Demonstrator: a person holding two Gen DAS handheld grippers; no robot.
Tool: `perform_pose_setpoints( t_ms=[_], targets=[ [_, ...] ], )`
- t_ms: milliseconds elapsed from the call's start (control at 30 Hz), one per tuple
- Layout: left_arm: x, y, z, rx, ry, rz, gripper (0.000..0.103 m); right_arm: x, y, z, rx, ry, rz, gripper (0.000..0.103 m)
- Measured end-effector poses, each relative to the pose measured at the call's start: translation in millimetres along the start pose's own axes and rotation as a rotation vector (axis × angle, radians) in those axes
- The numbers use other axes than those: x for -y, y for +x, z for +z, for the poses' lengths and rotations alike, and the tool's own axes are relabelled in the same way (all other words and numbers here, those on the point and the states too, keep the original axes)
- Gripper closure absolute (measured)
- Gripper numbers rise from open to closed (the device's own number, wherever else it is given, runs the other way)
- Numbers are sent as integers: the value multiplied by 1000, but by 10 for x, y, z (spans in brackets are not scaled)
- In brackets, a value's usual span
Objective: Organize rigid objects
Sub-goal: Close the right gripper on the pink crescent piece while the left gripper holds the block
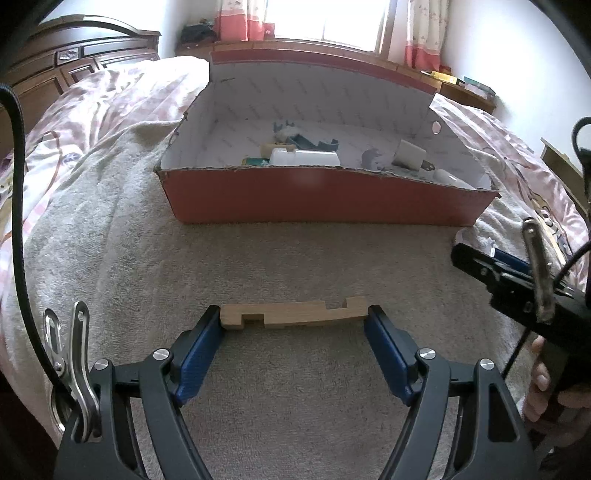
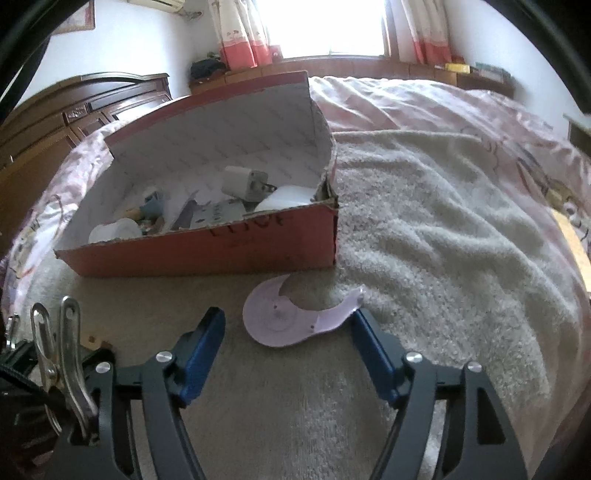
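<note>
A notched wooden piece [image 1: 295, 314] lies on the beige towel [image 1: 295, 258], spanning between the tips of my left gripper [image 1: 295, 319]. The blue fingers [image 1: 207, 343] stand wide, touching or nearly touching its ends. A lilac curved plastic piece [image 2: 291, 317] lies on the towel in front of my right gripper [image 2: 288, 325], which is open; its right fingertip touches the piece's edge. The red cardboard box [image 1: 325, 199] with white lining holds a white charger [image 1: 408, 155], a white block and several small items. It also shows in the right wrist view [image 2: 221, 247].
The towel covers a bed with a pink quilt [image 1: 92, 110]. A dark wooden headboard [image 1: 55, 62] is at the left. A window with pink curtains [image 1: 332, 22] is behind. My right gripper [image 1: 517, 280] shows at the right edge of the left wrist view.
</note>
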State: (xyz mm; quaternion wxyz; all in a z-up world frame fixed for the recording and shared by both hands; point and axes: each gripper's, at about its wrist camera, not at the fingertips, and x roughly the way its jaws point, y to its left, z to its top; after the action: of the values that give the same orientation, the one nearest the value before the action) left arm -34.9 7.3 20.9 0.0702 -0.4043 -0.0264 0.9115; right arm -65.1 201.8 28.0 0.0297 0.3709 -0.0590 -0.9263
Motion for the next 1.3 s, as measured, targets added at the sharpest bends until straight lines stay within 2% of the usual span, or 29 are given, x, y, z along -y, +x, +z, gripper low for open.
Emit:
perform_pose_setpoints(
  t_ms=[133, 200, 333, 400, 433, 500, 567, 933, 1067, 1133, 1200, 1267, 1300],
  targets=[
    [10, 11, 2, 3, 1, 3, 24, -66, 38, -2, -1, -37, -46, 29],
    [10, 13, 4, 2, 5, 5, 24, -106, 48, -4, -1, -60, -85, 35],
    [15, 16, 2, 2, 3, 5, 24, -96, 26, -9, 5, -55, -99, 45],
    [14, 14, 2, 2, 5, 6, 24, -57, -1, -13, 10, -41, -105, 59],
    [16, 14, 2, 1, 6, 7, 24, -35, -12, -13, 11, -33, -104, 61],
    [21, 11, -2, 0, 6, 9, 24, 32, -35, -13, 15, -11, -98, 74],
    [24, 4, -5, -1, 5, 10, 24, 88, -51, -15, 15, 6, -95, 79],
    [10, -21, -25, 3, -9, 2, 24, 329, -172, -80, 9, 46, 24, 87],
    [-5, -27, -31, 8, -15, -8, 24, 350, -200, -90, 4, 41, 25, 87],
    [-11, -28, -34, 10, -20, -13, 24, 325, -180, -70, -12, 38, 9, 80],
    [-13, -27, -34, 12, -19, -15, 24, 288, -168, -47, -8, 31, -5, 50],
    [-18, -28, -39, 13, -20, -18, 24, 236, -171, -6, 16, 0, -35, 31],
    [-22, -28, -38, 13, -21, -20, 24, 212, -171, 14, 28, -19, -46, 28]
  ],
)
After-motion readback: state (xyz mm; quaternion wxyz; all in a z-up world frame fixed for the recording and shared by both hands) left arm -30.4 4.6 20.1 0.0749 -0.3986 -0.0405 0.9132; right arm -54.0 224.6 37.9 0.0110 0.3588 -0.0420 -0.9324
